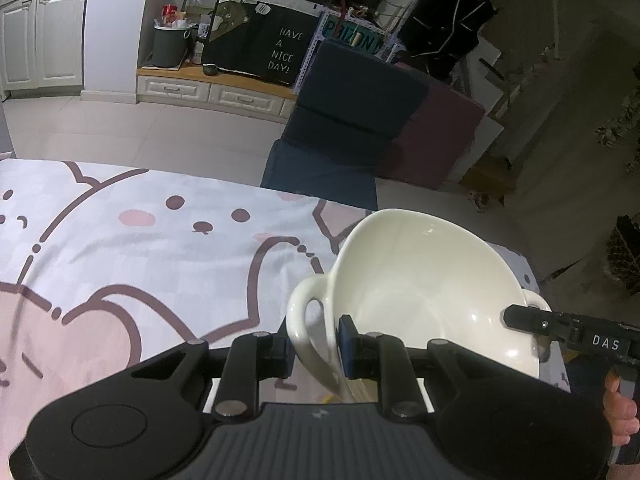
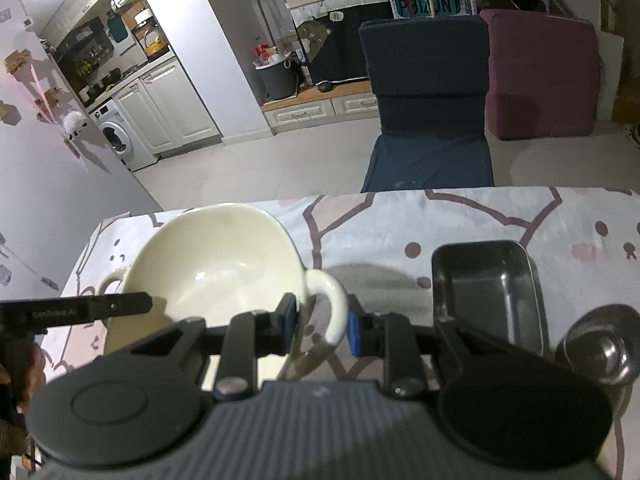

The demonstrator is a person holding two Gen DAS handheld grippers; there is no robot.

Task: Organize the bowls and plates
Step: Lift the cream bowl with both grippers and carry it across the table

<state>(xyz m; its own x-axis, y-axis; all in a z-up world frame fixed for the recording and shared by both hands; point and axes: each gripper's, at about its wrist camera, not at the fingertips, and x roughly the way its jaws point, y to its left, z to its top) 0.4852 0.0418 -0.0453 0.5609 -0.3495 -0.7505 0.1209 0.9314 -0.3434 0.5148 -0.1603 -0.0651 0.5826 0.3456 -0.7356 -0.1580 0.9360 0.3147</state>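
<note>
Both claws are clamping the cream bowl (image 1: 432,288): left claw (image 1: 314,350) on its left handle, right claw (image 2: 322,328) on its right handle, above the tabletop (image 2: 440,216).

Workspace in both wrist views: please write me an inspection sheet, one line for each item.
Surface: table under a white and pink cartoon-print cloth.
Job's things: cream ceramic bowl with two loop handles, held above the cloth, tilted.
Clutter: rectangular steel tray and round steel bowl on the cloth, beside each other.
Grippers: left gripper shut on one handle; right gripper shut on the other handle.
Cables: nothing seen.
Surroundings: dark blue chair, maroon cushion, white washing machine, grey bin, white cabinets.
</note>
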